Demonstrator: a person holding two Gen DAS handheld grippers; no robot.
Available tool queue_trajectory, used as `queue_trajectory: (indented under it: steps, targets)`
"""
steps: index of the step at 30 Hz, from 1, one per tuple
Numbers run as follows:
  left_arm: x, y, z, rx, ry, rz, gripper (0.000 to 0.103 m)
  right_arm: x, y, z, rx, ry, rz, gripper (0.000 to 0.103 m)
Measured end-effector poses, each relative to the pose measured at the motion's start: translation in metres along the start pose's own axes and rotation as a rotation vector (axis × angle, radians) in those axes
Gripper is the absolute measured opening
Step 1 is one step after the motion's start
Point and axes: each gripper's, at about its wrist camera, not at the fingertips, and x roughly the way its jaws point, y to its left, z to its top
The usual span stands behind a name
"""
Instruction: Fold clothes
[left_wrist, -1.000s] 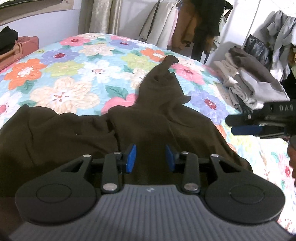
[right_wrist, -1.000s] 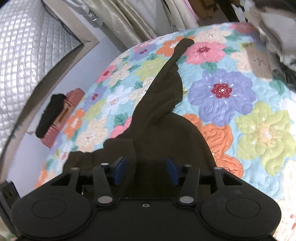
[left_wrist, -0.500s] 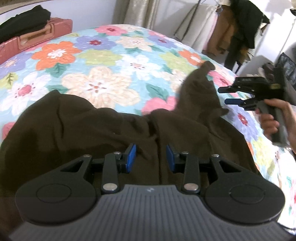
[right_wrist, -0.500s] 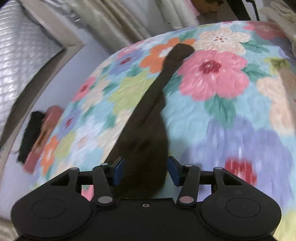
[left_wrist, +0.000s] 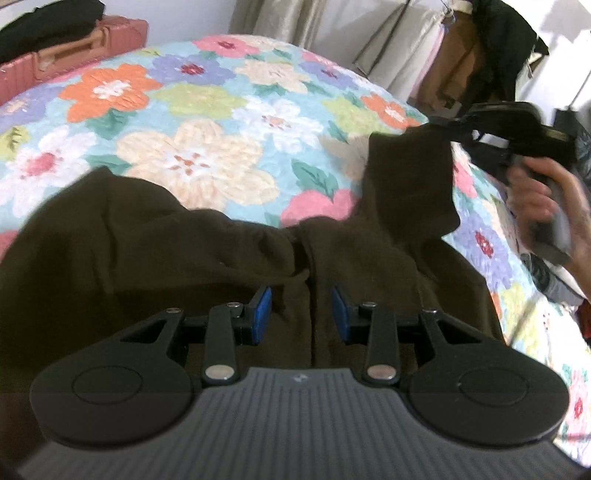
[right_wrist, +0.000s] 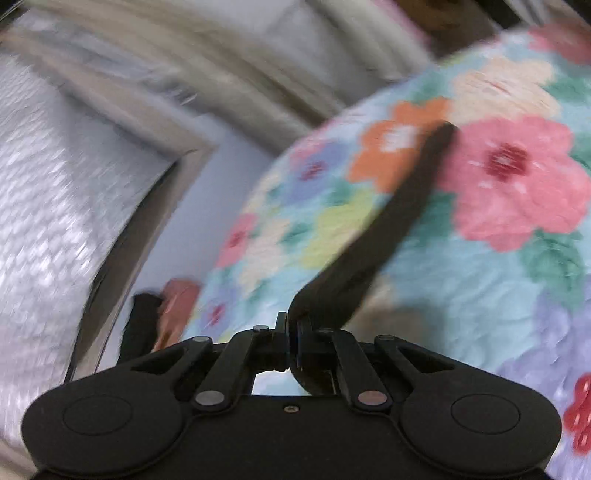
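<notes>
With its jaws clamped on the dark garment's sleeve (right_wrist: 384, 225), the right gripper (right_wrist: 291, 347) starts the sleeve fold. The left gripper (left_wrist: 301, 314), jaws apart, hovers over the garment's body (left_wrist: 155, 251) on the bed (left_wrist: 207, 107); next, the sleeve should probably be carried across onto that body.

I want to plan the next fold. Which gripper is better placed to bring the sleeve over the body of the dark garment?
Probably the right gripper: its jaws are shut on the sleeve. The left gripper stands with jaws apart over the garment's body.
</notes>
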Motion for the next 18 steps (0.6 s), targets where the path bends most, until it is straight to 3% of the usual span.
queue_trajectory:
  steps: [3,5,8,11,14,16,18]
  targets:
    - [-0.016,-0.001,0.000,0.025,-0.020,0.006,0.035,-0.023,0.051,-0.030,-0.151,0.070,0.072,0.006]
    - [-0.023,-0.006,-0.007,0.076,-0.008,-0.006,0.035,-0.046,0.082,-0.068,-0.276,0.130,0.149,0.006]
    - [-0.036,-0.003,-0.020,0.051,-0.004,-0.036,0.035,-0.074,0.111,-0.136,-0.453,0.213,0.157,0.006]
    - [-0.054,0.012,-0.041,-0.036,-0.009,-0.078,0.035,-0.088,0.120,-0.201,-0.640,0.315,0.072,0.006]
    - [-0.064,0.025,-0.073,-0.108,0.021,-0.090,0.036,-0.091,0.116,-0.252,-0.852,0.433,-0.091,0.008]
    - [-0.062,0.021,-0.083,-0.108,0.046,-0.076,0.036,-0.097,0.104,-0.264,-0.884,0.475,-0.199,0.011]
    - [-0.059,0.007,-0.086,-0.052,0.057,-0.079,0.038,-0.108,0.097,-0.267,-0.829,0.470,-0.225,0.014]
